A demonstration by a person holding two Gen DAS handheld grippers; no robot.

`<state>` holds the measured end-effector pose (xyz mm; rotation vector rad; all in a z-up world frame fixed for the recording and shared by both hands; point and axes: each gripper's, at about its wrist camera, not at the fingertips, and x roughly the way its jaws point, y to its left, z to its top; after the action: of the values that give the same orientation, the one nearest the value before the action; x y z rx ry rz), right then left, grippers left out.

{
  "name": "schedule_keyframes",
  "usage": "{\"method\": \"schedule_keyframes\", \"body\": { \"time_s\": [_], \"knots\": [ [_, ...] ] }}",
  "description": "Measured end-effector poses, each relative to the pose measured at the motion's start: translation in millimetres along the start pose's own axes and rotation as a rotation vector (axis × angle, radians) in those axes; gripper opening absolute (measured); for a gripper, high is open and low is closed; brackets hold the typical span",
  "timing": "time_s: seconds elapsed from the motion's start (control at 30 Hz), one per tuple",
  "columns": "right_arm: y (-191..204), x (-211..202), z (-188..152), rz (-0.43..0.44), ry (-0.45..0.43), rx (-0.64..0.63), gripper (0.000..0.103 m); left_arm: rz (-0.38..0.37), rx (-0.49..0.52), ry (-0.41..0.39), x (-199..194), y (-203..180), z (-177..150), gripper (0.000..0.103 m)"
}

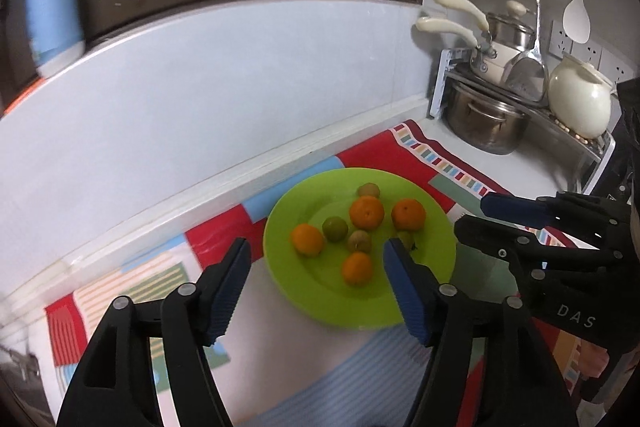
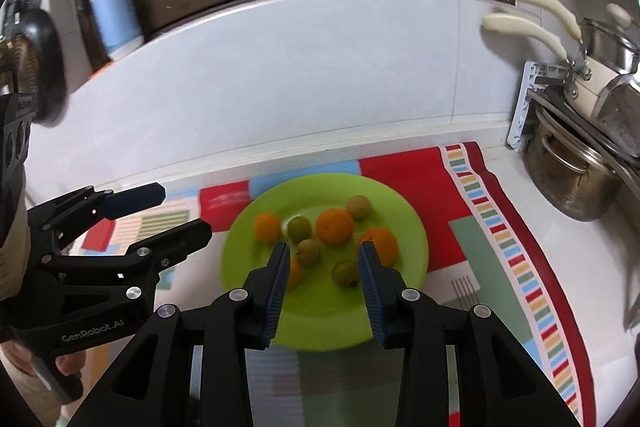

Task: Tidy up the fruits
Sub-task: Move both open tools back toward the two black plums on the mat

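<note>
A lime-green plate (image 1: 360, 307) (image 2: 320, 323) lies on a patterned cloth and carries several oranges (image 1: 366, 213) (image 2: 334, 227) and several small green fruits (image 1: 335, 229) (image 2: 346, 274), all loose. My left gripper (image 1: 318, 247) (image 2: 184, 211) hovers over the plate's near left side, open, with nothing between its blue pads. My right gripper (image 2: 323, 251) (image 1: 474, 215) hangs above the plate's near edge. Its jaws stand narrowly apart and grip nothing. One orange (image 2: 294, 273) is partly hidden behind its left finger.
The colourful cloth (image 1: 400, 155) (image 2: 400, 171) covers the white counter against a tiled wall. A rack with steel pots (image 1: 486, 125) (image 2: 572, 183) and a white kettle (image 1: 580, 103) stands at the right. A blue pump bottle (image 2: 114, 15) sits on the sill at the upper left.
</note>
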<state>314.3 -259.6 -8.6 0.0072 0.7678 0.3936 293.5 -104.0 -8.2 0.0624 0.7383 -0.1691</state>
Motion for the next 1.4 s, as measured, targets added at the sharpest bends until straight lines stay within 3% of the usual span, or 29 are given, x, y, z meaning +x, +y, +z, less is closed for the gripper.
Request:
{"method": "schedule_keyframes", "body": {
  "time_s": [0.23, 0.6, 1.4],
  "knots": [
    [27, -28, -20, 0.033, 0.006, -0.038, 0.036, 0.028, -0.025, -0.030, -42, 5, -25, 0.080],
    [62, -46, -63, 0.095, 0.077, -0.075, 0.036, 0.094, -0.018, -0.006, -79, 10, -73, 0.085],
    [98, -8, -131, 0.210, 0.318, -0.120, 0.036, 0.177, -0.064, 0.163, -77, 22, -158, 0.085]
  ]
}}
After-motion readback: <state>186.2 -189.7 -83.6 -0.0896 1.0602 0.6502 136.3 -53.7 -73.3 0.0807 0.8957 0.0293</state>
